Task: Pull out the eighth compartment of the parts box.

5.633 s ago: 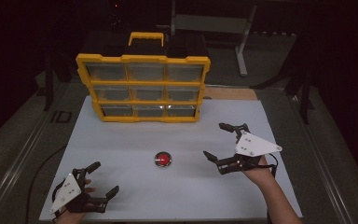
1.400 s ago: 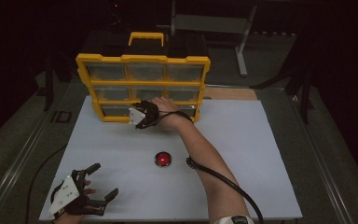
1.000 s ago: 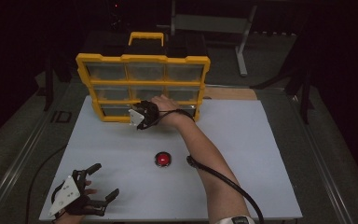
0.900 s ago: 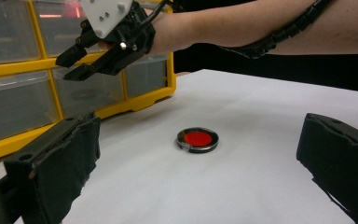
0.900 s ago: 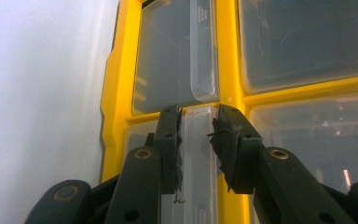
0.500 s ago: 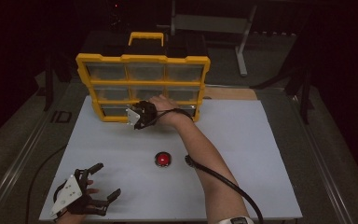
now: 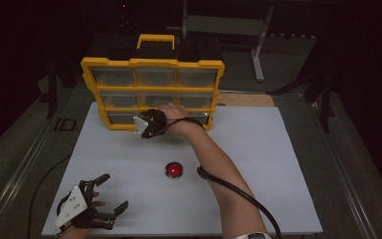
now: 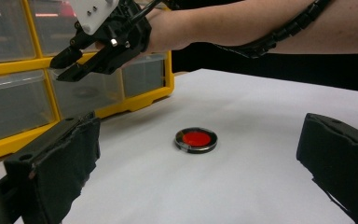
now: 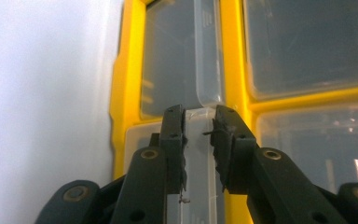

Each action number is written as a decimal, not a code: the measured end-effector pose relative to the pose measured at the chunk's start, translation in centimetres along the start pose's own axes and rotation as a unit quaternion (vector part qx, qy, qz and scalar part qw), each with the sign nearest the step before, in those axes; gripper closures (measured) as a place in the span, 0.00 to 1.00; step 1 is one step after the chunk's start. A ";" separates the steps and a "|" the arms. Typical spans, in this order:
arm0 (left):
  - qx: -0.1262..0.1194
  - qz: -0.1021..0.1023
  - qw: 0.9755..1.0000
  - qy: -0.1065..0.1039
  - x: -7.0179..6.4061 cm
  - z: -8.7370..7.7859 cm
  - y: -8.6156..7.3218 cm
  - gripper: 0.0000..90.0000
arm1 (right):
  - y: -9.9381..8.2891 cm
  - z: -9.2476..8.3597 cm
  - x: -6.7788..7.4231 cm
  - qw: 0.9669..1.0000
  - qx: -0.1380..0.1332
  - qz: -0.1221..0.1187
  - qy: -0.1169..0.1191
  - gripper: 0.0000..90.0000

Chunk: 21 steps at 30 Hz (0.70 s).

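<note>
The R gripper (image 7: 140, 125) is held at the bottom row of the yellow drawer cabinet (image 7: 151, 63), at the back of the white bench (image 7: 278, 164). Its fingers (image 9: 172, 140) have just been closing and are seen clamped on the clear pull tab of a drawer (image 9: 200, 126); the tab runs lengthwise between them, straight ahead. A pull back toward the person is judged next. The L gripper (image 7: 110, 196) is rested near the front-left bench edge, fingers (image 8: 51, 172) spread wide w/ nothing held, well apart from the cabinet. A red disc (image 7: 173, 170) lies mid-bench.
</note>
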<state>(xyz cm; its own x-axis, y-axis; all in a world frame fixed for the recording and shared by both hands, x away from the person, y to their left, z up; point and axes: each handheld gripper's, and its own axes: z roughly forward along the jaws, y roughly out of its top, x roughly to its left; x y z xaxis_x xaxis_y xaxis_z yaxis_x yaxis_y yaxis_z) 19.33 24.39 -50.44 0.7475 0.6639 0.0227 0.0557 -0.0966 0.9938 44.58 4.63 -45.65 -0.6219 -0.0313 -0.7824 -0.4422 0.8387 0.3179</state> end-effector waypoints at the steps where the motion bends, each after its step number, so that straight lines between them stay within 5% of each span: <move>1: 0.000 0.000 1.000 0.000 0.0 0.0 0.0 0.00 | 0.0 0.0 0.0 1.000 -0.001 -0.003 0.001 0.83; 21: 0.003 0.007 1.000 0.002 -0.2 0.2 0.1 0.00 | 1.3 -3.5 2.4 0.998 -0.041 0.020 0.037 0.83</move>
<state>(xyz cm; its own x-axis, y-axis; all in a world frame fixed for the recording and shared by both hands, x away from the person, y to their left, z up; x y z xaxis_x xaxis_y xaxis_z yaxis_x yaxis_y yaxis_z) 19.32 24.14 -50.38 0.7453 0.6657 0.0362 0.0495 -0.1094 0.9928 40.22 3.77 -45.26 -0.6851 -0.0413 -0.7272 -0.4651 0.7932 0.3931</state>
